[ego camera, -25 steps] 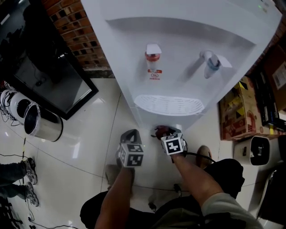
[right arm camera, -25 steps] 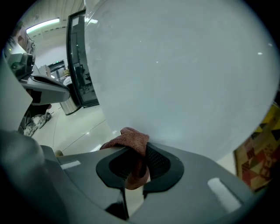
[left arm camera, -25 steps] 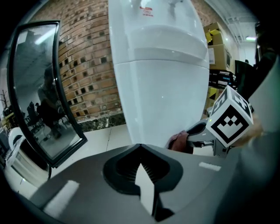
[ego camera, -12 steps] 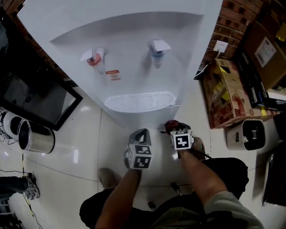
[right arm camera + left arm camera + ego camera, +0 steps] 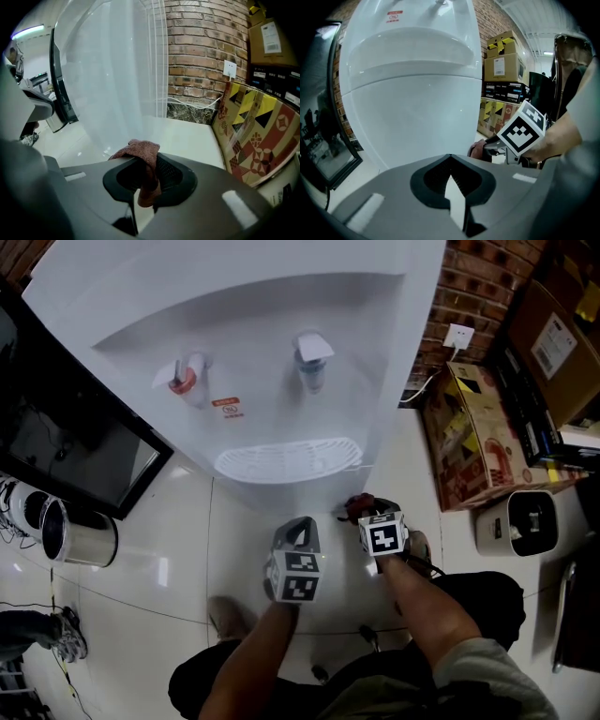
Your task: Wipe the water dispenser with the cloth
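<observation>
The white water dispenser (image 5: 281,362) stands in front of me, with a red tap (image 5: 183,381), a blue tap (image 5: 311,357) and a drip grille (image 5: 286,457). My right gripper (image 5: 361,512) is shut on a reddish-brown cloth (image 5: 140,152) that drapes over its jaws. It is low, beside the dispenser's right front corner (image 5: 117,84), and the cloth is apart from the casing. My left gripper (image 5: 300,526) hangs just left of it, facing the dispenser's lower front (image 5: 412,93). Its jaws meet at the tips with nothing between them.
Printed cardboard boxes (image 5: 478,437) stand against the brick wall at the right, under a wall socket (image 5: 458,337) with a cable. A white appliance (image 5: 530,521) sits on the floor at the right. A black screen (image 5: 75,446) and a metal bin (image 5: 75,526) are at the left.
Both grippers moved right along the dispenser's base, from under the drip grille toward its right corner. The dispenser slid left in the head view. The cloth stayed in the right gripper.
</observation>
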Available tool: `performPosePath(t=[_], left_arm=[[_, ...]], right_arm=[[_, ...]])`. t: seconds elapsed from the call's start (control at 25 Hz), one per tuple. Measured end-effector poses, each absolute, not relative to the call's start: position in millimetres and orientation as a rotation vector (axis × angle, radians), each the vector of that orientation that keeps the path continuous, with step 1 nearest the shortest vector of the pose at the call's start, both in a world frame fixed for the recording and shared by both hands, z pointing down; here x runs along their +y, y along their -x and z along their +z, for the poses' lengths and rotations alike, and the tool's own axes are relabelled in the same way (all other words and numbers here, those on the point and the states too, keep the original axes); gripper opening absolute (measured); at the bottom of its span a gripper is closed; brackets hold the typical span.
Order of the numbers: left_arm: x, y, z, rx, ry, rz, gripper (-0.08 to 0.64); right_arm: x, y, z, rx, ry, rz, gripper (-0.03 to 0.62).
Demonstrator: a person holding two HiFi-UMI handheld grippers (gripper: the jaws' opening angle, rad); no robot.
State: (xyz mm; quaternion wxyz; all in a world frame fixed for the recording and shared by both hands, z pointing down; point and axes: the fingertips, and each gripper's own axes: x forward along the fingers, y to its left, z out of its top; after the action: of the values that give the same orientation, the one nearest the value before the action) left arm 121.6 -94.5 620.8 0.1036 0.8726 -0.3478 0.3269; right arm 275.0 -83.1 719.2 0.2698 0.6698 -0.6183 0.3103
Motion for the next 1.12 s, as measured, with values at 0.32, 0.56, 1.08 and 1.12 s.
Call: performPosePath(t=[0.32, 0.56, 1.08, 1.12], left_arm=[[-99.1, -123.3, 593.9, -1.088, -2.601, 0.886, 0.0], [-102.0, -136.3, 553.7, -1.182, -2.587, 0.704, 0.0], [-92.9, -135.7, 442.6, -1.474, -2.568, 0.46, 0.0], [-87.3, -135.0, 429.8, -1.496, -2.58, 0.431, 0.0]], right_arm=[[-72.5, -260.8, 681.2, -1.719, -1.724, 0.791, 0.071], [-83.1, -238.9, 619.0, -1.841, -1.495, 0.535, 0.071], [-57.2, -181.2, 491.2, -2.316, -1.123, 0.386, 0.071], [-54.6, -178.9, 473.1, -2.371, -1.118, 0.36, 0.071]])
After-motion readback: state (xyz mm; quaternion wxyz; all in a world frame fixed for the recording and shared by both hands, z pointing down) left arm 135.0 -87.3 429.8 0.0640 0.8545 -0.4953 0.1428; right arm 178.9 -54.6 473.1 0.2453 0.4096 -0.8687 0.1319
